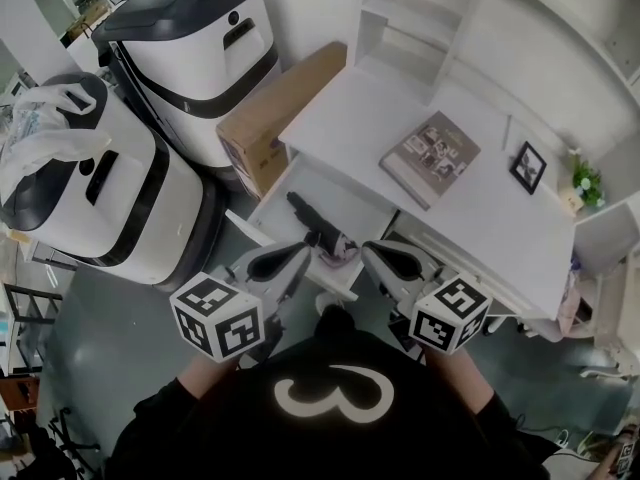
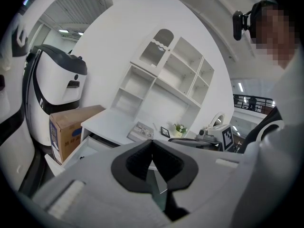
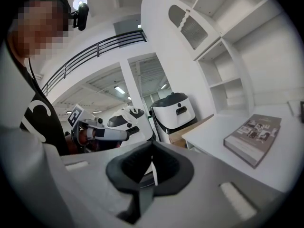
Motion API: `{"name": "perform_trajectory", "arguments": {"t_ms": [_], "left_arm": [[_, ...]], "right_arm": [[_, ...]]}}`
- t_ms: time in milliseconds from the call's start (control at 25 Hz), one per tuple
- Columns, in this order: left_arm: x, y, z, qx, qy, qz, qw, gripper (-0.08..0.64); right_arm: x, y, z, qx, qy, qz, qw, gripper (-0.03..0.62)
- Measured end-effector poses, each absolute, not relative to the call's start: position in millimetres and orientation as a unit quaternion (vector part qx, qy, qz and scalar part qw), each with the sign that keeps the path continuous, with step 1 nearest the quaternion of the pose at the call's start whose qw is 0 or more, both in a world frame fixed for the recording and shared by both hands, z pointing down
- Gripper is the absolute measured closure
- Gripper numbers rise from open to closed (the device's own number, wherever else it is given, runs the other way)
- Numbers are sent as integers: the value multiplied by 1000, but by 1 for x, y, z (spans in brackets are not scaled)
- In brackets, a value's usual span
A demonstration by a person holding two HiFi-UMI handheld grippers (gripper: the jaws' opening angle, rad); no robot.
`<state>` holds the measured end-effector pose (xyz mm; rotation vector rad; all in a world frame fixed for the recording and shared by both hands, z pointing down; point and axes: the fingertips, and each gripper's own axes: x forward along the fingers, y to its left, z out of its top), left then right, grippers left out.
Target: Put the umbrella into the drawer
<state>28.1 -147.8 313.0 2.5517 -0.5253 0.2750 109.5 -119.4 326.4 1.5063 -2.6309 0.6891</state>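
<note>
The folded umbrella (image 1: 322, 236), with a black handle and a pinkish canopy, lies inside the open white drawer (image 1: 276, 194) of the desk (image 1: 370, 108). Both grippers hang close to the person's chest, just in front of the drawer and apart from the umbrella. My left gripper (image 1: 298, 256) is shut, its dark pads (image 2: 142, 161) meeting with nothing between them. My right gripper (image 1: 372, 255) is shut too, its pads (image 3: 164, 167) pressed together and empty. From the left gripper view a corner of the open drawer (image 2: 81, 148) shows; the umbrella is hidden there.
A book (image 1: 430, 156), a small picture frame (image 1: 528, 166) and a little plant (image 1: 585, 181) sit on the desk under white shelves (image 1: 420, 8). A cardboard box (image 1: 275, 113) leans at the desk's left. Two large white and black machines (image 1: 200, 48) (image 1: 95, 193) stand beside it.
</note>
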Motion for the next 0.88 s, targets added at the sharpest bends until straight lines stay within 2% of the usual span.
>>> {"name": "perform_trajectory", "arguments": {"t_ms": [880], "left_arm": [[22, -151, 325, 938, -200, 107, 262, 551]], "right_arm": [[102, -125, 339, 474, -850, 229, 26, 589]]}}
